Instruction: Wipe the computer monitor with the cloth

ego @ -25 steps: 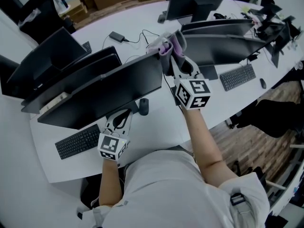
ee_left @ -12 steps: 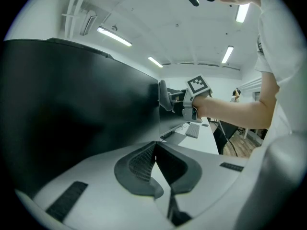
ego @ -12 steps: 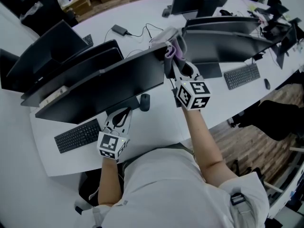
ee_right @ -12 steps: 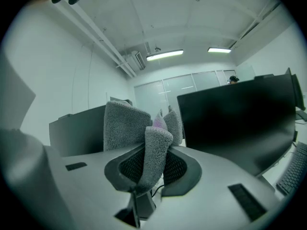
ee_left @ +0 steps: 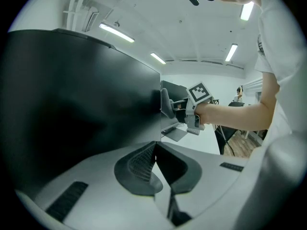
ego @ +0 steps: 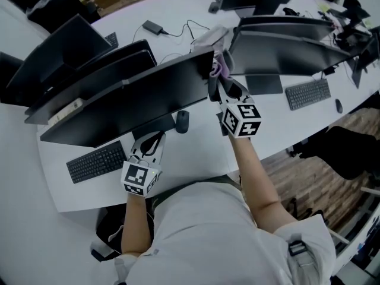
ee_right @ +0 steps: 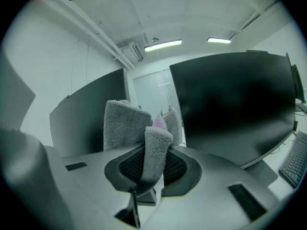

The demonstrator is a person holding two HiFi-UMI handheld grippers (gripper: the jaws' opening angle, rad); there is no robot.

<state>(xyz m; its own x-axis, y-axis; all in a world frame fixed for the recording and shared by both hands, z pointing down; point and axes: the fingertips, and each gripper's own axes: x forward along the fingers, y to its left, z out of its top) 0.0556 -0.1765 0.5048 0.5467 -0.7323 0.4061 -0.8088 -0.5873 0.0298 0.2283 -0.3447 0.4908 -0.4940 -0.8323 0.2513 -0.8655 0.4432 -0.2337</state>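
R tongs [ego: 217, 81] are clamped on the cloth [ego: 221, 60]. In the right gripper view a grey fold of cloth [ee_right: 152, 150] sits pinched between the two pads of the R tongs [ee_right: 149, 170], and the rest bunches up above the tips w/ a bit of lilac showing. From the head view the cloth is at the upper right corner of the monitor [ego: 136, 100], pressed against its right edge. My R arm reaches fwd over the tabletop [ego: 205, 153].

L tongs [ego: 155, 138] are closed w/ nothing in them; in the left gripper view the pads of the L tongs [ee_left: 155, 150] meet at the tips, empty. They're low, just under the monitor's bottom edge, above the tabletop, between the keyboard [ego: 96, 162] and the mouse [ego: 182, 122]. Monitor's dark screen [ee_left: 81, 104] fills the left of that view, and the R tongs w/ marker cube show past its far edge.

A neighbour monitor [ego: 285, 49] stands just right of the cloth, apart from it.
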